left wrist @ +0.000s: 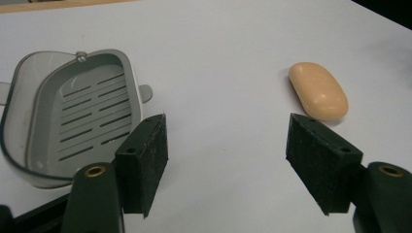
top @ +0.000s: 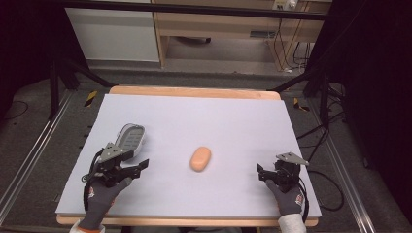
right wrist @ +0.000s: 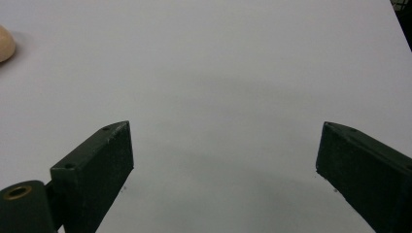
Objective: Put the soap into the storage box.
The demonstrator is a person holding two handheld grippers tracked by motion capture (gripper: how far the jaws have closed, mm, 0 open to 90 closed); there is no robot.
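Note:
An orange bar of soap (top: 200, 158) lies near the middle of the white table sheet (top: 204, 116). A grey slotted soap dish (top: 130, 138) rests at the left, with nothing in it. My left gripper (top: 132, 167) stands open just in front of the dish; in the left gripper view the dish (left wrist: 73, 116) is ahead on the left and the soap (left wrist: 318, 91) ahead on the right. At the right front, my right gripper (top: 274, 173) is open over bare sheet, and the soap's edge (right wrist: 5, 43) shows at the far left of the right gripper view.
The wooden table edge (top: 194, 92) runs along the back. Black stand legs (top: 58, 77) and cables (top: 320, 141) lie on the floor at both sides. A wooden cabinet (top: 218, 29) stands behind the table.

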